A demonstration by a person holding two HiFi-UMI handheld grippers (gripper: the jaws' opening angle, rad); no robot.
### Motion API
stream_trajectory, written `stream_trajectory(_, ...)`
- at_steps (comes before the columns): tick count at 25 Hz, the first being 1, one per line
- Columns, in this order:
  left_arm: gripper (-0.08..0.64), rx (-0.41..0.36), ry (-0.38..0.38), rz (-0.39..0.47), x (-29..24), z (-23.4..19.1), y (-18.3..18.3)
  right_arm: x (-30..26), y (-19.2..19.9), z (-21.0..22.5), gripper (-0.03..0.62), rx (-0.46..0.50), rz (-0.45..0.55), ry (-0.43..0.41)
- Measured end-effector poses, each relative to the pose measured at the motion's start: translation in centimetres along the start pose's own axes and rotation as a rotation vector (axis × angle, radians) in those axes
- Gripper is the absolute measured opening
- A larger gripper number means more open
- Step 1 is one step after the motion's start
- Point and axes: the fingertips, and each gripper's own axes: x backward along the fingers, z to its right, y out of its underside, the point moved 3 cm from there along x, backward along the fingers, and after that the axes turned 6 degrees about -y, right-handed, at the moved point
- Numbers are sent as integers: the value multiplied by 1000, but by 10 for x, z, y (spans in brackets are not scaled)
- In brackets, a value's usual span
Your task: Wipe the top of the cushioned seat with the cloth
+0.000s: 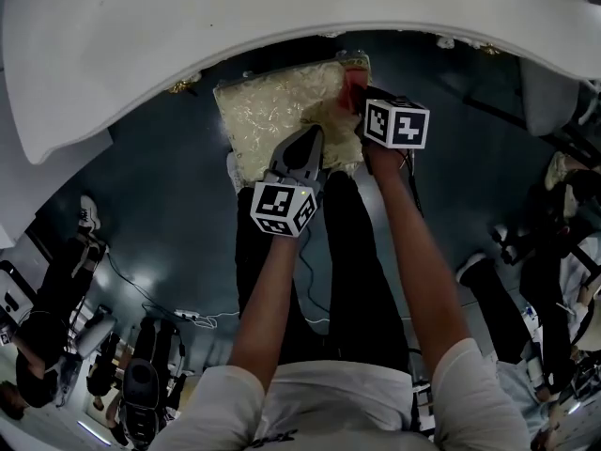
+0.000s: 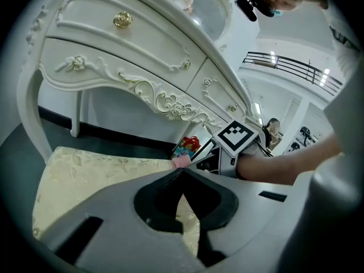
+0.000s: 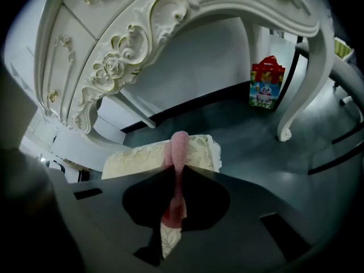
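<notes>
Down below us, the cushioned seat (image 1: 272, 111) sits on the dark floor (image 1: 169, 214), half tucked under the white tabletop (image 1: 188, 26) of the carved dressing table (image 2: 114, 56). Our right gripper (image 3: 175, 169) is clamped narrowly on the pink cloth (image 3: 178, 144). In the right gripper view the knit fabric is pinched between the jaws, and a fold sticks out past the tips, over the seat's cream brocade. From the head view, that cloth lies toward the seat's 2 o'clock corner. Our left gripper (image 2: 182, 173) has its jaws drawn together, tips meeting with nothing between them. It points over the seat's 5 o'clock edge; whether it presses on the cushion we cannot tell. At 1 o'clock in the right gripper view, a red gift bag (image 3: 263, 84) stands on the floor near a curved table leg (image 3: 307, 95).
</notes>
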Motion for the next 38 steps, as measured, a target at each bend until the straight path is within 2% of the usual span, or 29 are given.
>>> stream_trajectory(7,14,-9,12,-3,-8,6,-2,13,-6,29,23,23,0,103)
stream_trajectory(13,14,-7,11,4,-5,4,-4,8,-5,57,23,37,-48,157)
stream_trajectory(16,14,-12,10,6,5,1,-4,7,-4,60,23,38,-66,184)
stream_trajectory(19,14,-15,2,15,18,-9,-5,14,-6,48,23,12,-13,196)
stream_trajectory(22,14,-9,-23,26,33,-30,-8,13,-9,8,25,-7,69,128)
stream_trajectory(25,14,-2,-50,31,52,-55,-9,-8,-2,-50,25,21,87,14)
stream_trajectory(32,14,-8,-127,56,99,-119,-17,-70,33,-163,25,99,-1,-171)
stream_trajectory(38,14,10,-181,90,135,-155,-17,-103,68,-219,25,126,-96,-234)
